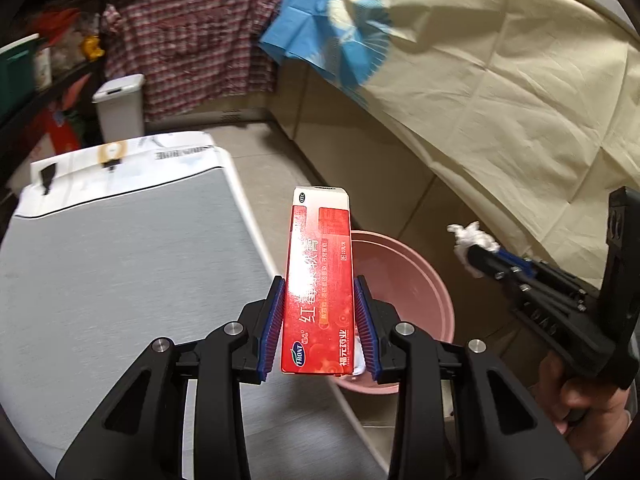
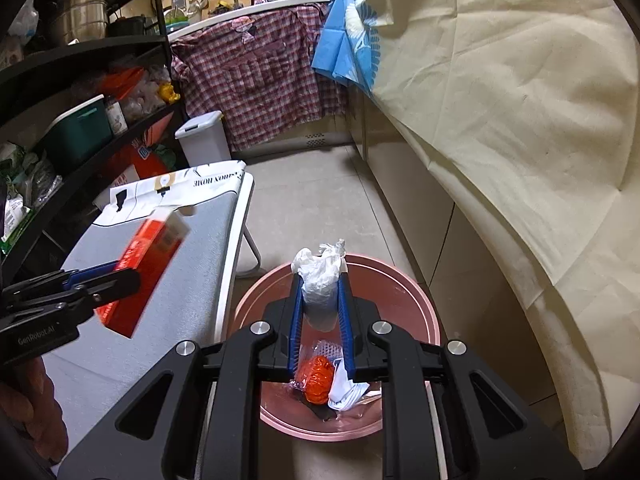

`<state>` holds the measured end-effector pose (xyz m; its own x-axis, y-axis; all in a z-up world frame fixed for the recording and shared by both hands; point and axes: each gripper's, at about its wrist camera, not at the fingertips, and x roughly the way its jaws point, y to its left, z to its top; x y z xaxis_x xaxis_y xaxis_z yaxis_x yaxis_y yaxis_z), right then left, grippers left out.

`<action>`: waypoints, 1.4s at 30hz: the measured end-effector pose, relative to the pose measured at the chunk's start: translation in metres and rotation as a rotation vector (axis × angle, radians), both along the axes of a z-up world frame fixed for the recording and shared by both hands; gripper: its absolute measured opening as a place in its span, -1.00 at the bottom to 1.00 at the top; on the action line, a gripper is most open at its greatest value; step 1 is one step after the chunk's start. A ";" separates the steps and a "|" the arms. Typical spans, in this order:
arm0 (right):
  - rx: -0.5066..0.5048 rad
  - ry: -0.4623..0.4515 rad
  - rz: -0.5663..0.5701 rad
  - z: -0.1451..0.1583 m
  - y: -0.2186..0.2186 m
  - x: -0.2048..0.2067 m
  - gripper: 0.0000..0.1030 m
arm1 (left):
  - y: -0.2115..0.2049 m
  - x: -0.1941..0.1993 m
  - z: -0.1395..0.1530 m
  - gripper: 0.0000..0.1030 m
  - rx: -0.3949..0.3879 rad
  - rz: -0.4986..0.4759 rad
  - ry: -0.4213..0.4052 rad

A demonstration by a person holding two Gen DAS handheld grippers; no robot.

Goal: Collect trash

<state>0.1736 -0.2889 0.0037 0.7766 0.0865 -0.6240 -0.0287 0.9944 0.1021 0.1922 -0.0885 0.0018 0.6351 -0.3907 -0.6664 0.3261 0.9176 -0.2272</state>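
Two grippers, red carton (image 1: 316, 280), white tissue (image 2: 322, 276), pink bin (image 2: 424, 304)

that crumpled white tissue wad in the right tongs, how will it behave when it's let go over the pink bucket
The crumpled white tissue wad looks soft and very light; the right tongs visibly squeeze it. It would probably drop slowly, perhaps drifting, into the round pink plastic bucket below. It is unlikely to roll or bounce.
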 end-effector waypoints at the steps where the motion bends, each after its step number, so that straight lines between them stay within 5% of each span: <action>1: 0.000 0.006 -0.003 -0.001 0.000 0.001 -0.67 | -0.007 0.002 -0.001 -0.34 0.000 -0.011 0.005; 12: 0.017 0.046 -0.028 -0.011 -0.007 0.014 -0.65 | -0.050 0.020 -0.010 -0.33 0.018 -0.060 0.039; 19: 0.018 0.064 -0.075 -0.016 -0.014 0.016 -0.11 | -0.049 0.026 -0.008 -0.14 0.001 -0.042 0.044; 29: 0.022 0.017 -0.085 -0.005 -0.014 -0.003 0.16 | -0.022 -0.001 0.005 -0.13 0.026 -0.030 -0.013; 35: 0.032 -0.055 -0.096 0.014 -0.011 -0.043 0.46 | 0.000 -0.033 0.022 0.20 0.033 0.002 -0.067; 42: -0.027 -0.189 -0.081 0.035 0.006 -0.110 0.83 | 0.018 -0.085 0.043 0.36 0.029 0.033 -0.136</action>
<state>0.0640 -0.2826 0.0383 0.8838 0.0038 -0.4679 0.0358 0.9965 0.0757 0.1071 -0.0702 0.0446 0.7321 -0.3503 -0.5842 0.3219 0.9337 -0.1565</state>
